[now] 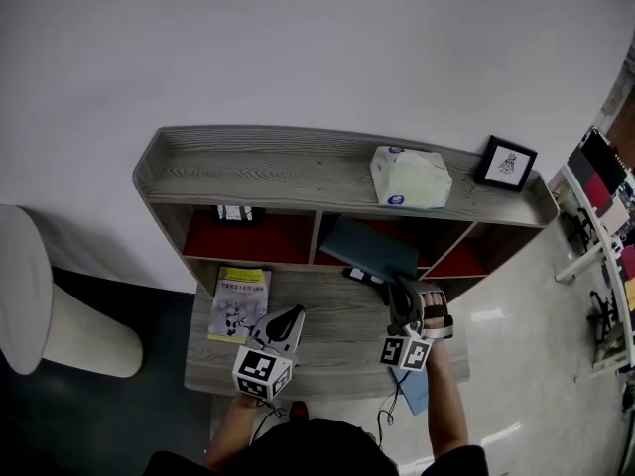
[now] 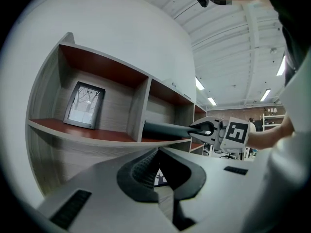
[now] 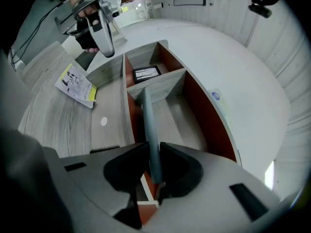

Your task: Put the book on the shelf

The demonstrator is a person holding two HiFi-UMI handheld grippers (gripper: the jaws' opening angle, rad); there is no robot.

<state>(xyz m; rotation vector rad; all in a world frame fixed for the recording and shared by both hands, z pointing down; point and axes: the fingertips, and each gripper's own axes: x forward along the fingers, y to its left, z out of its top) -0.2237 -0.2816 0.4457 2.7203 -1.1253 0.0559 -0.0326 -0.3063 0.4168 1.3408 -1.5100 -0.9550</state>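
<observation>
A thin dark grey-green book (image 1: 369,247) (image 3: 148,125) lies tilted at the mouth of the shelf's (image 1: 298,172) middle compartment, its far end inside. My right gripper (image 1: 382,284) (image 3: 154,174) is shut on the book's near edge. The left gripper view shows that book (image 2: 165,129) level, with the right gripper (image 2: 206,128) at its end. My left gripper (image 1: 294,314) (image 2: 163,188) hovers over the desk at the left, shut and holding nothing. A yellow booklet (image 1: 239,303) (image 3: 76,85) lies flat on the desk just left of it.
A small framed picture (image 1: 235,213) (image 2: 86,105) stands in the left compartment. A tissue pack (image 1: 410,178) and another black frame (image 1: 505,164) sit on the shelf's top. The grey wood desk (image 1: 337,335) fronts the shelf. A white round stool (image 1: 30,286) stands at far left.
</observation>
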